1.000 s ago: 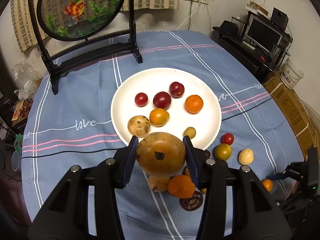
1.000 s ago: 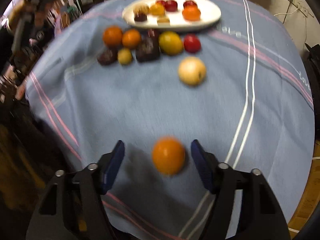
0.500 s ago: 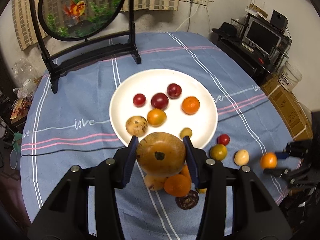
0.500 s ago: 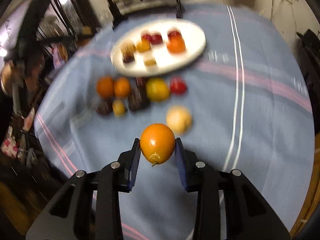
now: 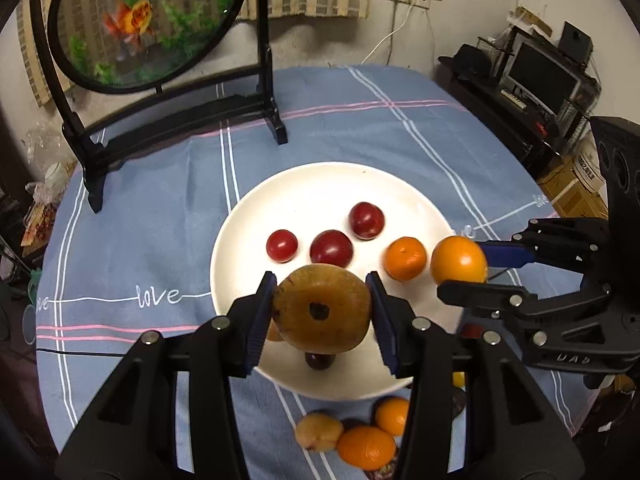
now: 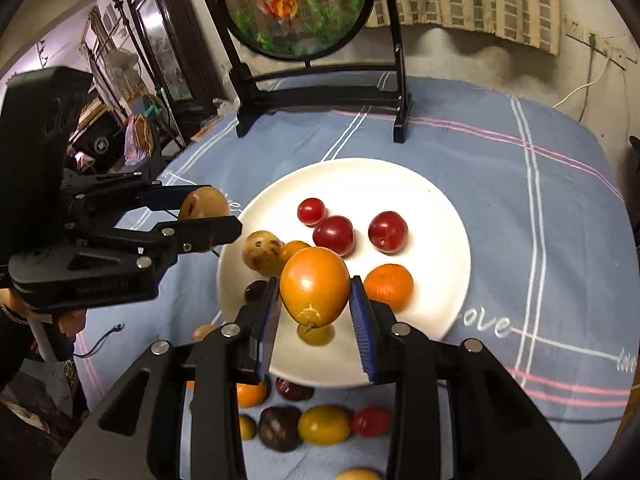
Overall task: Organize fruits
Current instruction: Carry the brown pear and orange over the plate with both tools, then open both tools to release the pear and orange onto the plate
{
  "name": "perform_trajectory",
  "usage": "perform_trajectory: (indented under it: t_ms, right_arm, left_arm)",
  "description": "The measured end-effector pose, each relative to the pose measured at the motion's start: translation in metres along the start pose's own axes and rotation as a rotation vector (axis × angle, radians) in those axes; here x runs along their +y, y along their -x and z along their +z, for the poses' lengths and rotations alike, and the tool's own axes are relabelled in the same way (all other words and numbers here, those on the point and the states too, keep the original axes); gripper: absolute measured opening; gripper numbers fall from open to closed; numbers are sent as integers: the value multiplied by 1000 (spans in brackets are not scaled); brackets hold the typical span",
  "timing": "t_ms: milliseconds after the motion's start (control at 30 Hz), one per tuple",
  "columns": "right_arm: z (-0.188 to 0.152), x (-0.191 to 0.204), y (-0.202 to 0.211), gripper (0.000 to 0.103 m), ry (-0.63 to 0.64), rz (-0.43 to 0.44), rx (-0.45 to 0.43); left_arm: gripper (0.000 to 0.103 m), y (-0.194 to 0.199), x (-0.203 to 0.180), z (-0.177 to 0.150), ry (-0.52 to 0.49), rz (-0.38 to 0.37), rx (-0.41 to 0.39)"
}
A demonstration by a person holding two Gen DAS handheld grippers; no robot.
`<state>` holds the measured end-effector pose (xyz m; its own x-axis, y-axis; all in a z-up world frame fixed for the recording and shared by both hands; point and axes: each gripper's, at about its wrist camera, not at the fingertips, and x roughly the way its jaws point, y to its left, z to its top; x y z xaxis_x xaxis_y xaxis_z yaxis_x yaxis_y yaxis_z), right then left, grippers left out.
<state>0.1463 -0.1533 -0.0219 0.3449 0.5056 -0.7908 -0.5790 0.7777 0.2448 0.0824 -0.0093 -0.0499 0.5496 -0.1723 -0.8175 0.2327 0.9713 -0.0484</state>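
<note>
My left gripper (image 5: 322,312) is shut on a large brown round fruit (image 5: 322,306) and holds it above the near edge of the white plate (image 5: 320,184). My right gripper (image 6: 316,308) is shut on an orange fruit (image 6: 314,286) and holds it over the plate's (image 6: 400,176) near side; it shows in the left wrist view (image 5: 458,260) at the plate's right rim. On the plate lie three red fruits (image 5: 331,247), a tangerine (image 5: 404,258), a speckled brown fruit (image 6: 262,252) and others partly hidden.
Several loose fruits lie on the blue striped cloth before the plate: orange ones (image 5: 366,446), a yellow one (image 6: 324,424), a red one (image 6: 372,420), dark ones (image 6: 280,426). A black stand with a round fish picture (image 5: 140,20) stands behind the plate.
My right gripper closed on the orange fruit, lifted it and carried it to the plate. My left gripper moved forward over the plate's near edge with the brown fruit.
</note>
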Motion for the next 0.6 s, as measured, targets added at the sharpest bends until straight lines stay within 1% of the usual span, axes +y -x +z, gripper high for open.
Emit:
perform_trajectory:
  t_ms: [67, 167, 233, 267, 300, 333, 367, 533, 600]
  right_arm:
    - [1, -3, -11, 35, 10, 20, 31]
    - [2, -4, -25, 36, 53, -20, 62]
    - [2, -9, -27, 37, 48, -13, 66]
    - [2, -12, -26, 40, 36, -9, 57]
    - [2, -13, -25, 54, 26, -3, 51]
    - [2, -16, -21, 64, 9, -13, 28]
    - [3, -18, -18, 67, 0, -17, 8]
    - [2, -33, 15, 68, -114, 25, -80]
    - [1, -37, 31, 71, -160, 41, -116]
  left_arm:
    - [47, -12, 4, 4, 12, 6, 19]
    - [50, -26, 8, 10, 27, 5, 36]
    - [60, -28, 9, 13, 33, 9, 26]
    - [60, -29, 10, 15, 32, 5, 20]
    - [61, -29, 10, 16, 32, -2, 20]
    - [61, -30, 11, 16, 36, -2, 20]
    - [61, -31, 13, 17, 41, 2, 22]
    - [61, -21, 25, 14, 100, 3, 5]
    - [61, -14, 29, 11, 120, 5, -5]
